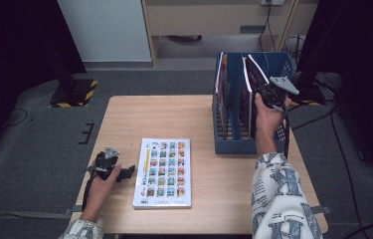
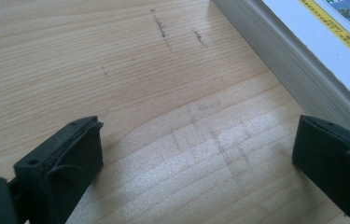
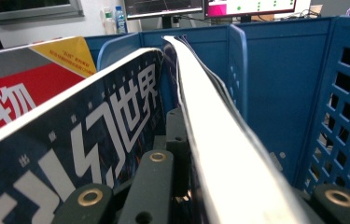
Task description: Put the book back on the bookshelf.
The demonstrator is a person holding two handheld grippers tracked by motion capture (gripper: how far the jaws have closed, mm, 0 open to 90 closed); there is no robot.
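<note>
A colourful picture-grid book (image 1: 163,173) lies flat on the wooden table (image 1: 174,114). My left gripper (image 1: 128,172) rests on the table just left of the book, open, with bare wood between its jaws (image 2: 196,163); the book's page edge (image 2: 294,70) runs past the right jaw. My right gripper (image 1: 267,94) is up at the blue file rack (image 1: 233,144), shut on a thin magazine (image 1: 252,74) that stands tilted in a rear slot. The magazine's white edge (image 3: 219,140) runs between the right gripper (image 3: 196,154) jaws.
A dark magazine with white characters (image 3: 93,140) and a red-and-yellow one (image 3: 18,88) stand in the neighbouring slots. The rack's perforated blue wall (image 3: 345,107) is close on the right. The rack fills the table's back right corner. Grey floor surrounds the table.
</note>
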